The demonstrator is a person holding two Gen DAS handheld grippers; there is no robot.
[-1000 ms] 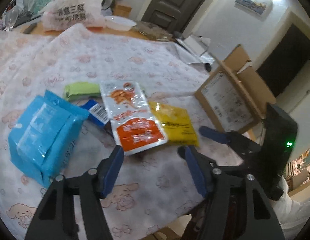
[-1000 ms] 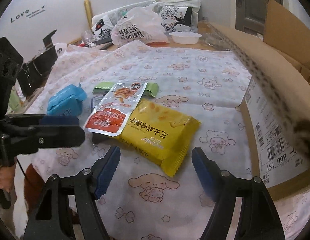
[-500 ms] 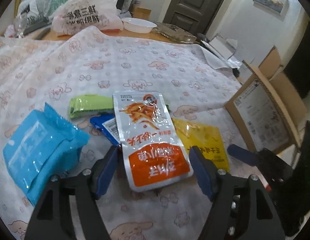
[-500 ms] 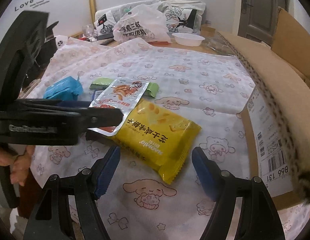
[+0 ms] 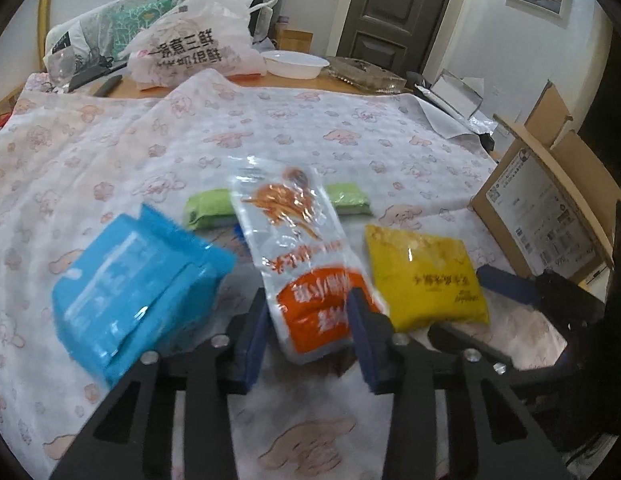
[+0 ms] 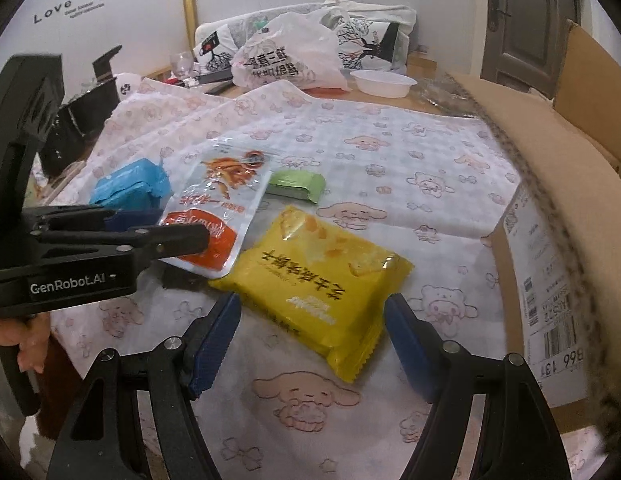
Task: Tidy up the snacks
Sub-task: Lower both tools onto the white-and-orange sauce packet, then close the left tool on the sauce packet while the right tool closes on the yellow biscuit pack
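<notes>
From the left wrist view, the left tool (image 5: pixel 308 332) sits at 6 o'clock with its blue pads on either side of the orange lower end of the orange-and-white snack pouch (image 5: pixel 298 256). Its jaws are closing on that end; the picture is blurred there, so I cannot tell whether the pads already press the pouch. The pouch runs up toward 12 o'clock over a green packet (image 5: pixel 208 210), whose other end shows on the far side. A blue pack (image 5: pixel 130 284) lies at 9 o'clock, just beside the pouch. A yellow snack bag (image 5: pixel 424 276) lies at 3 o'clock of the pouch, and past it the right tool's blue finger reaches in from the right edge. A cardboard box (image 5: pixel 542 204) stands at 3 o'clock on the patterned cloth (image 5: pixel 290 128) covering the surface. A white plastic bag (image 5: pixel 194 48) and a white bowl (image 5: pixel 296 64) sit toward 12 o'clock.

From the right wrist view, the right tool (image 6: pixel 312 340) stands spread at 6 o'clock, its pads either side of the near end of the yellow snack bag (image 6: pixel 322 276) without touching it. The left tool (image 6: pixel 182 236) comes in from 9 o'clock, its black finger lying over the pouch's (image 6: pixel 218 200) orange end. A hand (image 6: pixel 14 340) holds its grip at 8 o'clock. The blue pack (image 6: pixel 128 188) is at 10 o'clock, the green packet (image 6: pixel 300 186) near centre, the cardboard box (image 6: pixel 550 208) at 3 o'clock.
</notes>
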